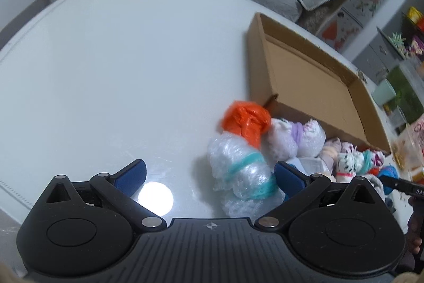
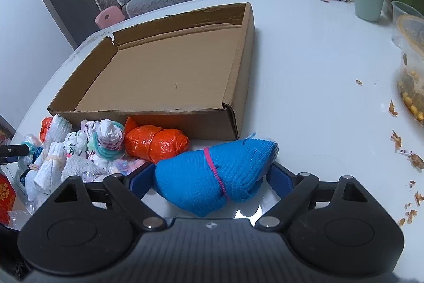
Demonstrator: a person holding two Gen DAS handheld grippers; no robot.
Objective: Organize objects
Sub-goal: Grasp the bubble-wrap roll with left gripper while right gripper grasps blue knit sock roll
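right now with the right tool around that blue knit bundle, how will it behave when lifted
The blue knit bundle looks soft, so it will probably squash between the right tool's pads rather than slip. The pink band around its middle should keep it from unfolding. It is likely light and unlikely to roll.

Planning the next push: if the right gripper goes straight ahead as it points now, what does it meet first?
Probably the cardboard box, its near wall, just beyond the blue knit bundle between the right gripper fingers.
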